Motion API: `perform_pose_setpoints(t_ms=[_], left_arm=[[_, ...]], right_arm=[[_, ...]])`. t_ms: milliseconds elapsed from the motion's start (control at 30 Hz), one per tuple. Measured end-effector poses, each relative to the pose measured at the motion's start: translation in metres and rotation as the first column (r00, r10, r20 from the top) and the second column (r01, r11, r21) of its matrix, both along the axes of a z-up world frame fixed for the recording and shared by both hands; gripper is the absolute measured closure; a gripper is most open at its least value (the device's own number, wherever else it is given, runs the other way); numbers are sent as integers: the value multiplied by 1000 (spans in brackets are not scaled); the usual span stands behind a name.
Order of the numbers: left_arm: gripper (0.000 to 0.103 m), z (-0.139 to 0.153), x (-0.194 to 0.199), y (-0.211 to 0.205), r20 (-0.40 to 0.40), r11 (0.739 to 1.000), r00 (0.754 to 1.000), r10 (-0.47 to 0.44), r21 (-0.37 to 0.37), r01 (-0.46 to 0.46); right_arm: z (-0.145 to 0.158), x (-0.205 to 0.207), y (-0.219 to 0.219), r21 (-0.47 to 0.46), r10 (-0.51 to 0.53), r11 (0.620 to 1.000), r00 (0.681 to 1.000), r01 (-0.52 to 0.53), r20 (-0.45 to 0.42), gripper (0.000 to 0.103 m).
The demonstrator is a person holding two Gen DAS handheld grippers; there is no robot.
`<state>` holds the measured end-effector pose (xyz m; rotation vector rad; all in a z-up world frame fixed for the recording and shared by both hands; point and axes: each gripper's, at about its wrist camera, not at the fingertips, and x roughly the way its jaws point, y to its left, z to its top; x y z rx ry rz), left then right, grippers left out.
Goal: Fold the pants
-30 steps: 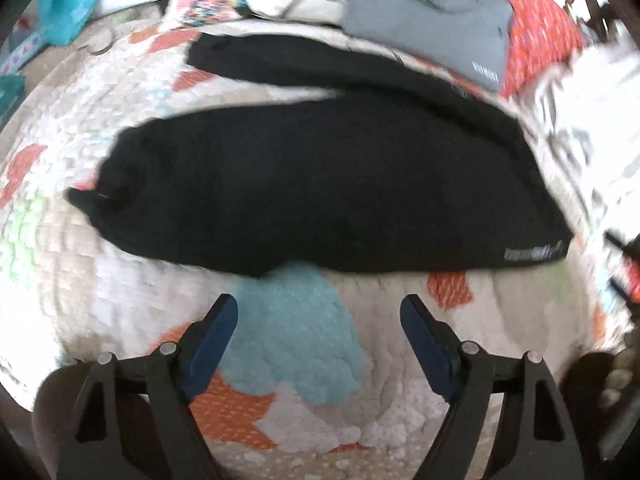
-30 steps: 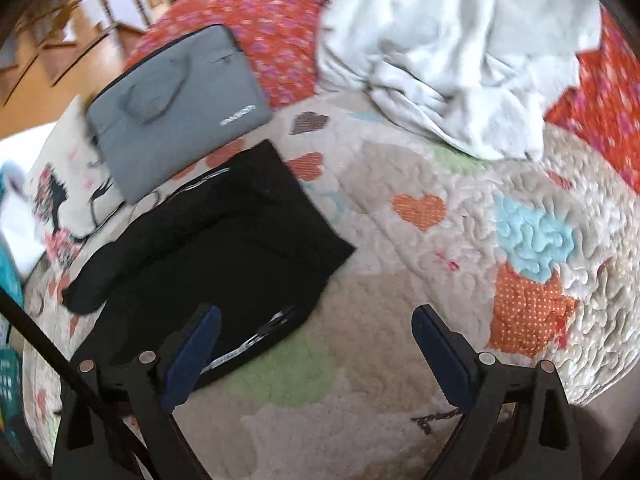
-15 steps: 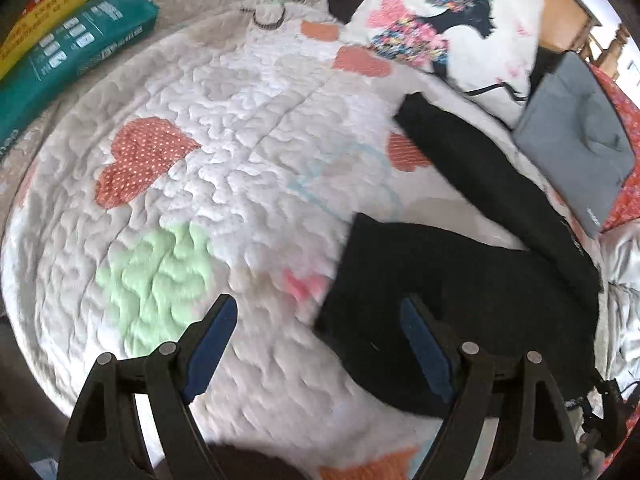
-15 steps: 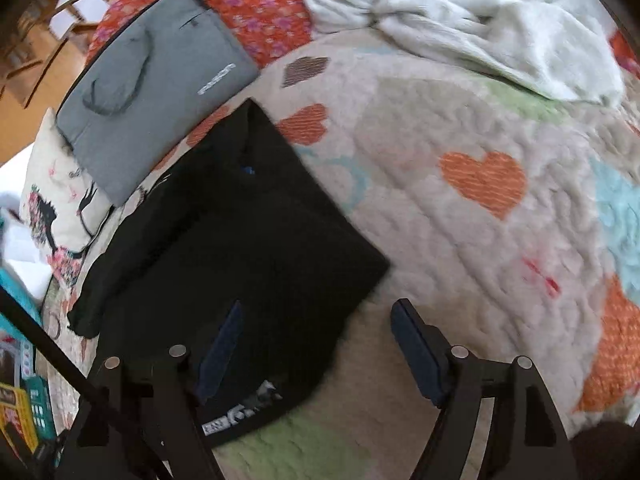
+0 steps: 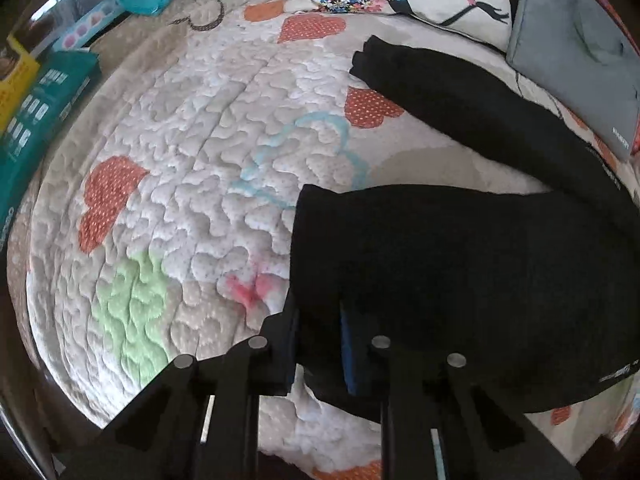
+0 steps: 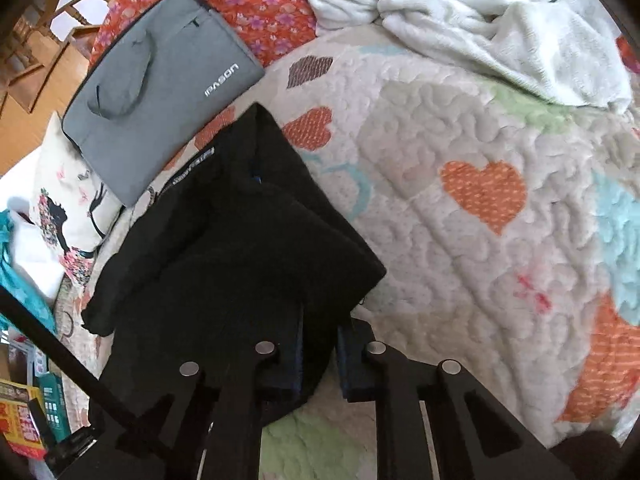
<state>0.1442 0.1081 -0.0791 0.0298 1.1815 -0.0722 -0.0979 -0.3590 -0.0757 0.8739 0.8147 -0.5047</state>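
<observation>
Your left gripper (image 5: 318, 344) has its fingers pinched on the near corner of the black pants (image 5: 460, 264), which fill the right half of the frame on the quilt (image 5: 192, 184). Your right gripper (image 6: 320, 354) likewise clamps the pants' edge at lower centre, the grey laptop bag (image 6: 160, 84) at upper left.
</observation>
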Motion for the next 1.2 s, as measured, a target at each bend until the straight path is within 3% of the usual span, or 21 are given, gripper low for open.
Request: perform_pose_setpoints(t_ms=[200, 367, 433, 467, 500, 567, 700, 733, 800, 833, 867, 933, 1033, 1200], left_arm=[[86, 8, -17, 12, -8, 998, 1000, 5, -62, -5], [85, -2, -24, 17, -49, 996, 999, 18, -83, -22], [81, -7, -24, 20, -64, 996, 997, 39, -77, -43], [78, -7, -23, 21, -60, 996, 997, 43, -80, -48], [76, -5, -24, 22, -55, 995, 997, 47, -82, -51], [74, 3, -28, 27, -28, 995, 998, 48, -87, -51], [74, 30, -42, 37, 98, 996, 992, 84, 14, -85], [74, 38, -45, 38, 129, 996, 988, 86, 23, -90], [69, 49, -49, 36, 167, 997, 983, 72, 18, -76], [61, 52, -50, 31, 176, 998, 983, 59, 12, -62], [55, 53, -51, 23, 181, 999, 983, 38, 4, -39], [54, 49, -53, 5, 175, 1000, 985, -7, 0, 7], [52, 31, -53, -17, 118, 997, 990, -71, -7, 72], [52, -8, -46, -19, -20, 997, 997, -73, 10, 73]], right_arm=[[20, -19, 7, -52, 2, 999, 1000, -2, -15, 91], [16, -45, 1, -14, -23, 1000, 999, 23, -39, 90], [7, -48, 1, 3, -11, 1000, 995, 11, -98, 88], [4, -51, 1, 5, -21, 1000, 992, 22, -121, 80], [3, -57, -1, 8, -39, 999, 990, 40, -135, 73], [7, -70, -6, 1, -90, 996, 986, 91, -139, 72], [39, -86, -11, -88, -156, 985, 983, 148, -94, 69], [49, -83, -7, -116, -146, 984, 986, 136, -78, 68], [65, -72, 4, -154, -84, 985, 996, 78, -35, 52], [69, -63, 10, -157, -45, 987, 999, 42, -18, 47], [69, -52, 21, -148, 16, 989, 1000, -16, 2, 44], [63, -28, 43, -116, 141, 984, 990, -137, 28, 44], [46, 4, 80, -84, 293, 953, 956, -291, 20, 44], [10, 16, 90, -19, 328, 944, 942, -330, -68, 44]])
